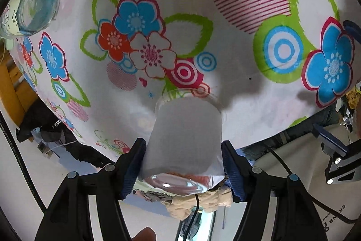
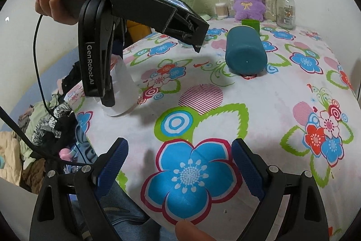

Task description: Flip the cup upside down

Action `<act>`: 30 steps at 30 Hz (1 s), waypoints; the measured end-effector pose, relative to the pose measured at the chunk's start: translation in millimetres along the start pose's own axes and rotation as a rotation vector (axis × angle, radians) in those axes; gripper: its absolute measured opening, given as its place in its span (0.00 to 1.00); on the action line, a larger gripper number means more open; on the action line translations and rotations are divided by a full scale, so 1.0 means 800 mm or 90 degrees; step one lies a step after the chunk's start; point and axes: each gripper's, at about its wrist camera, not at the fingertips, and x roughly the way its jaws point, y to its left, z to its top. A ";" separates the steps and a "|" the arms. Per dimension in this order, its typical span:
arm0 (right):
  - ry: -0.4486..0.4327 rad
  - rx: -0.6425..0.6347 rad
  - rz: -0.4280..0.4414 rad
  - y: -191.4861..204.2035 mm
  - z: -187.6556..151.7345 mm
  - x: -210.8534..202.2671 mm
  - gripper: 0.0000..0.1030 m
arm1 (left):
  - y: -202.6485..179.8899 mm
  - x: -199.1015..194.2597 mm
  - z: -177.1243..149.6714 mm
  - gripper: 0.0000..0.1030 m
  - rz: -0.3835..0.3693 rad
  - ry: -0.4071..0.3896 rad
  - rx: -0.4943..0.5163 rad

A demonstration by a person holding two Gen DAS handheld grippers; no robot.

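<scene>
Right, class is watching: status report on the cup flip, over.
Left gripper shut on frosted cup, mouth down on floral cloth. Right gripper open, empty. Teal bottle lying well clear, nothing in the way.

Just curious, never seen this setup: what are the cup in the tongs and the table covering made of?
The cup looks like clear glass or hard plastic, going by its thick shiny base, with a matte white paper-like sleeve around it. The tablecloth seems printed fabric or soft vinyl; it drapes and creases over the edge.

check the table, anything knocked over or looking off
The teal cylinder lies on its side near the back of the flowered tablecloth, not upright. The white-wrapped glass cup, rim down in the left claw, is simply the task.
</scene>
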 end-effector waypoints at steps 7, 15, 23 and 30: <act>-0.001 -0.013 -0.004 0.008 0.009 0.000 0.91 | -0.011 -0.020 -0.008 0.96 0.015 -0.055 0.027; -0.008 -0.030 -0.011 0.026 0.022 -0.004 0.91 | 0.000 -0.031 -0.039 1.00 0.013 -0.112 0.012; -0.028 -0.039 -0.038 0.041 0.045 -0.013 0.91 | 0.019 -0.043 -0.091 1.00 -0.016 -0.251 -0.049; -0.052 -0.045 -0.072 0.058 0.070 -0.023 0.91 | 0.030 -0.048 -0.140 1.00 -0.043 -0.384 -0.097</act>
